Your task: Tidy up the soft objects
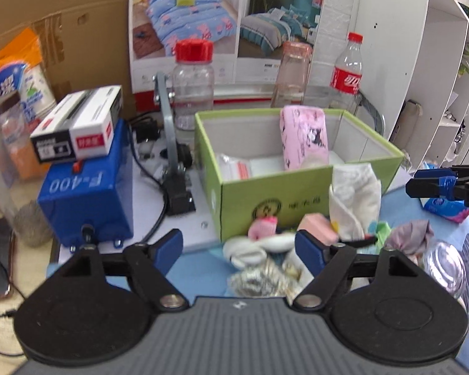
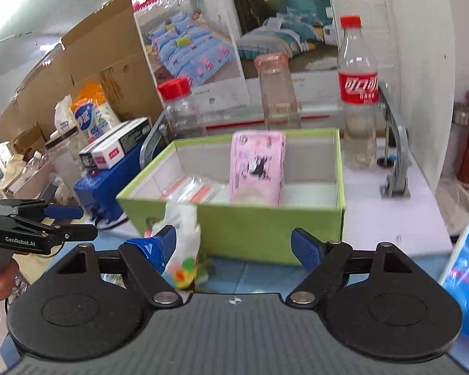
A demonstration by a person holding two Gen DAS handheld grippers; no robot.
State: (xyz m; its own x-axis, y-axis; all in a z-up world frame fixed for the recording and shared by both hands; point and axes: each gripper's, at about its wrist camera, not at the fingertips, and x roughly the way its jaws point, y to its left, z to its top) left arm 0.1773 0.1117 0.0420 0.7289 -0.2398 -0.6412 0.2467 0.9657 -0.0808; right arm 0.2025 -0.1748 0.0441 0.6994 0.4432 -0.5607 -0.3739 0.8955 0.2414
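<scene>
Here both the left tongs (image 1: 239,251) and the right tongs (image 2: 234,247) gape wide and hold nothing, a white sock (image 2: 184,234) hanging at the green box's (image 2: 265,231) front wall, a pink packet (image 2: 256,168) standing inside it.

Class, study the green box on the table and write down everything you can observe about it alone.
The green box is an open, lidless rectangular carton, lime green outside with pale grey inner walls, apparently cardboard. Its front face carries a round emblem and printed characters. It sits upright on the white table. Inside, a pink printed tissue pack stands upright near the back wall, and clear plastic packets lie on the floor. A white sock hangs against its front, over the near rim.
</scene>
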